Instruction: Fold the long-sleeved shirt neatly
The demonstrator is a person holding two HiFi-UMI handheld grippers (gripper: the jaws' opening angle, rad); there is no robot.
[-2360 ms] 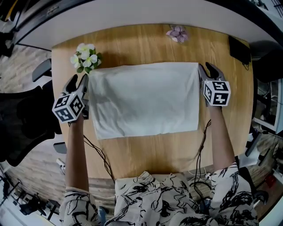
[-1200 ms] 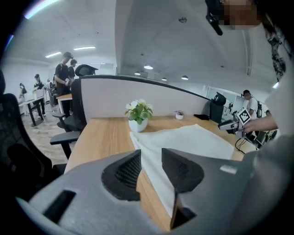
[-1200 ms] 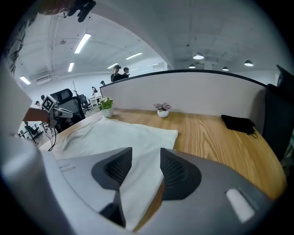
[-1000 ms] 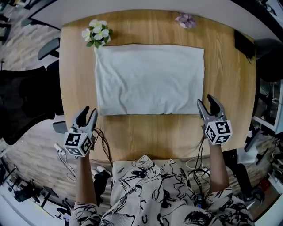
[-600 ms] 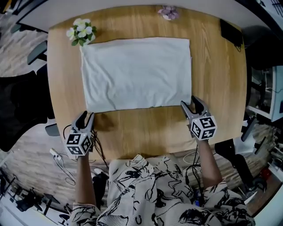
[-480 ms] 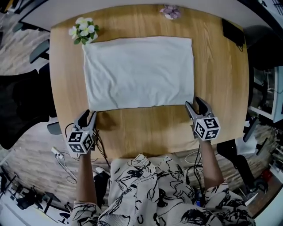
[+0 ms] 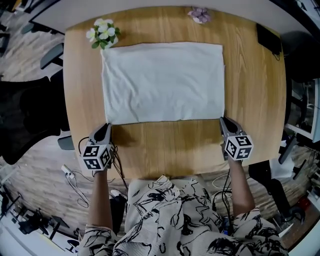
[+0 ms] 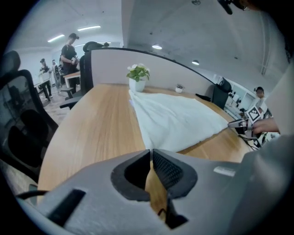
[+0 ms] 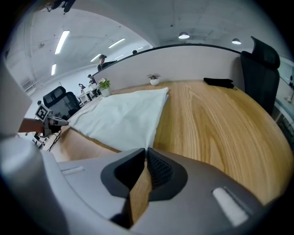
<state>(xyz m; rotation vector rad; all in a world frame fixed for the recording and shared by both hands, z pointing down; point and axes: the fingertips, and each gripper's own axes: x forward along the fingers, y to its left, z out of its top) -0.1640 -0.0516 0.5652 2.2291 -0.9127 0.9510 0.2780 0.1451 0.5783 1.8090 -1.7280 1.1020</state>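
Head view: both forearms reach fwd from the body, ea. tipping its gripper nose-down onto the counter [image 7: 175, 147], marker cubes facing up. Left gripper [image 7: 106, 127] sits at the near-left corner of the shirt [image 7: 162, 82], right gripper [image 7: 223, 120] at the near-right corner. Shirt lies flat as a folded rectangle, mid-counter.

Gripper views: both sets of jaws have just been closing and now stand closed, tips nipping the corner hem.

Vs half a sec ago: jaws stood apart, tips just short of the near edge w/ bare wood between. Shirt hasn't shifted.

Count: 1 shirt, 2 grippers, 2 flower pots at the far edge, white flowers [image 7: 102, 34] just beside the far-left corner and pink flowers [image 7: 200, 15] nearer the right, plus 1 black object [image 7: 270, 40] far right.
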